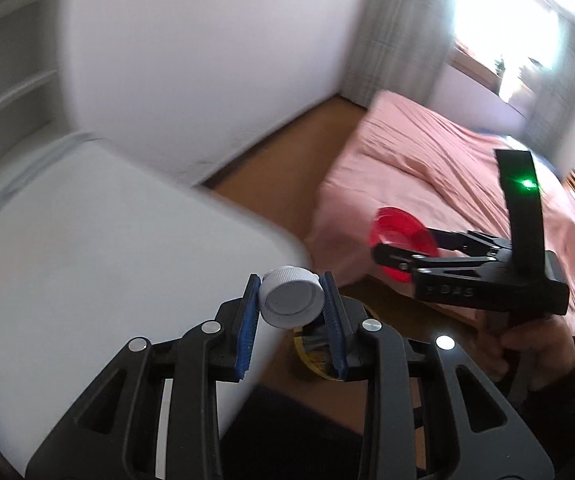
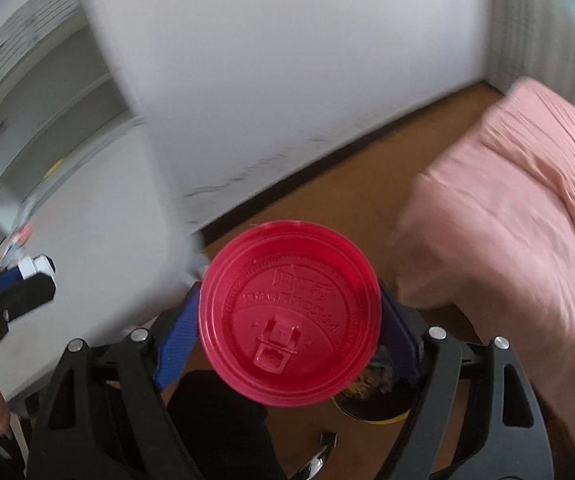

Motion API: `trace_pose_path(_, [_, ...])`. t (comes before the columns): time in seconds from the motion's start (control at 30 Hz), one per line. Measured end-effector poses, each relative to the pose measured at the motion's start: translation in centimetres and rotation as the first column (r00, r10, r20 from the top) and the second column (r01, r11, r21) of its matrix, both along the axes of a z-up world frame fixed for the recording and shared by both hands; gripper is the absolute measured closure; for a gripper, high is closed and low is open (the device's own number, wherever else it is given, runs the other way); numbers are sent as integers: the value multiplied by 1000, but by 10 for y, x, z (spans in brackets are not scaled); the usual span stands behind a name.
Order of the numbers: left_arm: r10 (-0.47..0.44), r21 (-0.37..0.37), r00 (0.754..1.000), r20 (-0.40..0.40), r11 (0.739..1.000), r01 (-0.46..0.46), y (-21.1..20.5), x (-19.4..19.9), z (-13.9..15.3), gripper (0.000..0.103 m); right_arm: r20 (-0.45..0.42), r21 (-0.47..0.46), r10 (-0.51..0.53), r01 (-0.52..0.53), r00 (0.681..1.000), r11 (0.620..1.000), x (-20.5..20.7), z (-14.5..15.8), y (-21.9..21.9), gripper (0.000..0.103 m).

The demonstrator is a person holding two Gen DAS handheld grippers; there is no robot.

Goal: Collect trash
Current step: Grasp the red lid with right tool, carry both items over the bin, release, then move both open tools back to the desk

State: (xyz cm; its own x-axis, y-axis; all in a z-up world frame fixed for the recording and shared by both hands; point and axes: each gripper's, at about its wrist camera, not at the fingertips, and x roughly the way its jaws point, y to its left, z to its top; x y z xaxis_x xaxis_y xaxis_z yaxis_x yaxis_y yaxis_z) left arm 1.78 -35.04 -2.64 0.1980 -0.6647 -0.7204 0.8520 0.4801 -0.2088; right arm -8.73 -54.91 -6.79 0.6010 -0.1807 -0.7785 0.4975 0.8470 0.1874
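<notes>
Left gripper point(image 1: 292, 308): pinching small white ribbed plastic bottle cap point(image 1: 292, 302) by its sides, clear of the white table point(image 1: 87, 260).
Right gripper point(image 2: 289, 320): clamped across round red plastic cup lid point(image 2: 289, 320) at its rim, flat face up, likely for carrying.
Below: yellow-rimmed round container point(image 2: 371, 408) on brown floor point(image 2: 347, 184), possibly the trash target.
Beyond: pink bed point(image 2: 507, 220), blurred.
</notes>
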Motion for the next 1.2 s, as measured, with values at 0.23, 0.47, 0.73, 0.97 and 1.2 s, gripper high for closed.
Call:
trace_pose_path(0.23, [-167, 39, 984, -69, 985, 170, -104, -31, -66, 73, -98, 107, -151, 161, 984, 981, -41, -65, -78, 24])
trace_pose_path(0.47, [-213, 157, 966, -148, 959, 236, -169, -39, -155, 73, -270, 226, -189, 253, 944, 941, -59, -148, -123, 24])
trace_pose_path(0.73, [-212, 197, 958, -194, 948, 250, -188, -44, -186, 73, -332, 280, -180, 279, 926, 919, -69, -184, -137, 23])
trace_pose_path(0.97, [-216, 205, 955, -203, 945, 257, -190, -44, -189, 73, -300, 321, -188, 285, 935, 903, -70, -181, -143, 21])
trace_pose_path(1.2, [-216, 208, 953, -210, 943, 260, -193, -44, -189, 73, -279, 321, -200, 287, 939, 903, -66, -176, -145, 13])
